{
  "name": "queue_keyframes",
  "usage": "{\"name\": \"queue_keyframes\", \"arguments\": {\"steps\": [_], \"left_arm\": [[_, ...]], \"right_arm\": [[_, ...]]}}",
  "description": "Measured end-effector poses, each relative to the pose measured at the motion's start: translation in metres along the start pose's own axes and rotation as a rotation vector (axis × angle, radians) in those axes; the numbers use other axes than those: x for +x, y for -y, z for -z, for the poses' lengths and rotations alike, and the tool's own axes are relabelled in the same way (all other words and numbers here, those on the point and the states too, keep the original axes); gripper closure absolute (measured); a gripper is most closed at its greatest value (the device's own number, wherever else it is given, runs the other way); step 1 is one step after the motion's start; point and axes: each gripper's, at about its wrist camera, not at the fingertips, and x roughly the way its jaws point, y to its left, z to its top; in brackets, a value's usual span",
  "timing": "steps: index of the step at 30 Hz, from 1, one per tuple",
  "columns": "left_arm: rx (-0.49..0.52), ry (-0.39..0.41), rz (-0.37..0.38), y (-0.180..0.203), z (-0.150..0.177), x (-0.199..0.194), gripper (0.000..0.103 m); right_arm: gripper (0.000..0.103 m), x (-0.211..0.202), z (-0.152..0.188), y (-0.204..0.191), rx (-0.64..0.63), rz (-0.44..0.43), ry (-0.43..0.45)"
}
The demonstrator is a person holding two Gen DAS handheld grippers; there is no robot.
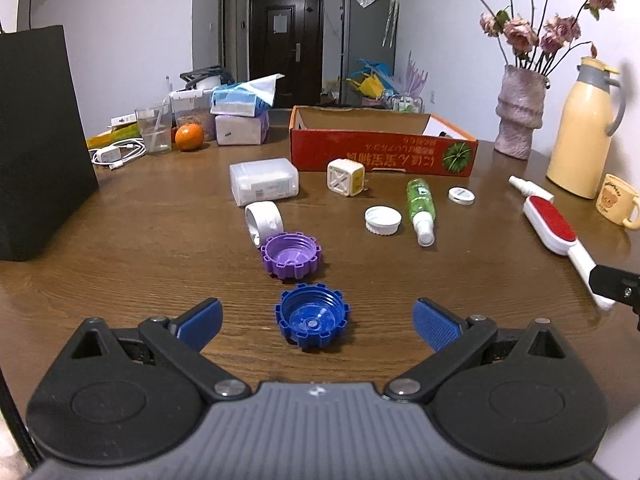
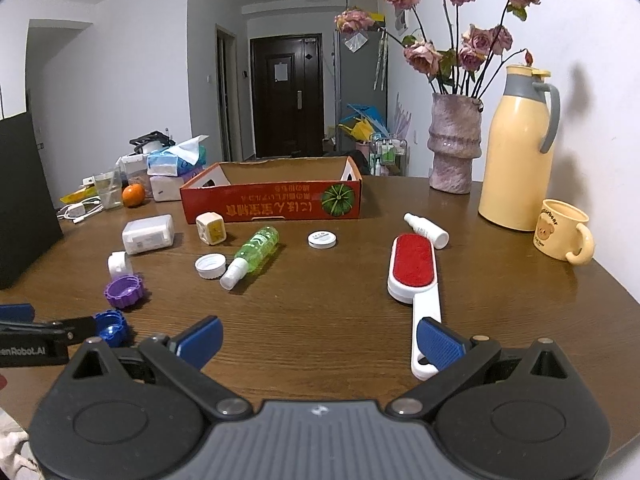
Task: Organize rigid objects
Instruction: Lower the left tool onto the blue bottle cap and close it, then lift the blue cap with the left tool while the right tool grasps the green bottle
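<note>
So, both grippers sit low over the brown table (image 1: 140,240), w/ lots of small things spread out on it.

The left gripper (image 1: 318,318) has its two blue pads wide apart and holds nothing. The blue cap (image 1: 313,320) lies open side up right between the pads, not touching either one. Just past it is the purple cap (image 1: 292,255), also open side up. Behind that, touching or nearly touching, a white ring piece (image 1: 264,220) lies on its side, then a white box (image 1: 264,180).

The right gripper (image 2: 320,342) is spread wide too, w/ nothing in it. Its right pad is over the white handle of the red lint brush (image 2: 412,268); can't tell if it touches. The brush lies flat, red side up, handle toward the gripper.

In the middle, the green spray bottle (image 2: 256,250) lies on its side, nozzle end near the white cap (image 2: 211,266). A small round white tin (image 2: 322,239) is a bit to the right, and a small white bottle (image 2: 426,230) lies near the top of the brush. A white & yellow cube (image 2: 211,228) sits in front of the red cardboard box (image 2: 272,202), which is open at the top.

At the right edge stand a pink vase (image 2: 454,144) w/ dried roses, a yellow jug (image 2: 516,152) and a yellow bear mug (image 2: 562,230). Far left: an orange (image 2: 133,195) and a black bag (image 1: 40,140).
</note>
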Motion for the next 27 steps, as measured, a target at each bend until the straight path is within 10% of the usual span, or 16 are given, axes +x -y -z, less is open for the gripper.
{"name": "queue_keyframes", "arguments": {"steps": [15, 24, 27], "left_arm": [[-0.009, -0.064, -0.040, -0.004, 0.001, 0.049, 0.002], [-0.005, -0.103, -0.007, -0.009, 0.003, 0.064, 0.048], [-0.009, -0.099, -0.002, -0.012, 0.003, 0.065, 0.047]], "right_arm": [[0.000, 0.046, -0.001, -0.006, -0.030, -0.038, -0.033], [0.000, 0.067, 0.001, -0.010, -0.041, -0.054, -0.057], [0.000, 0.071, 0.000, -0.015, -0.052, -0.059, -0.059]]}}
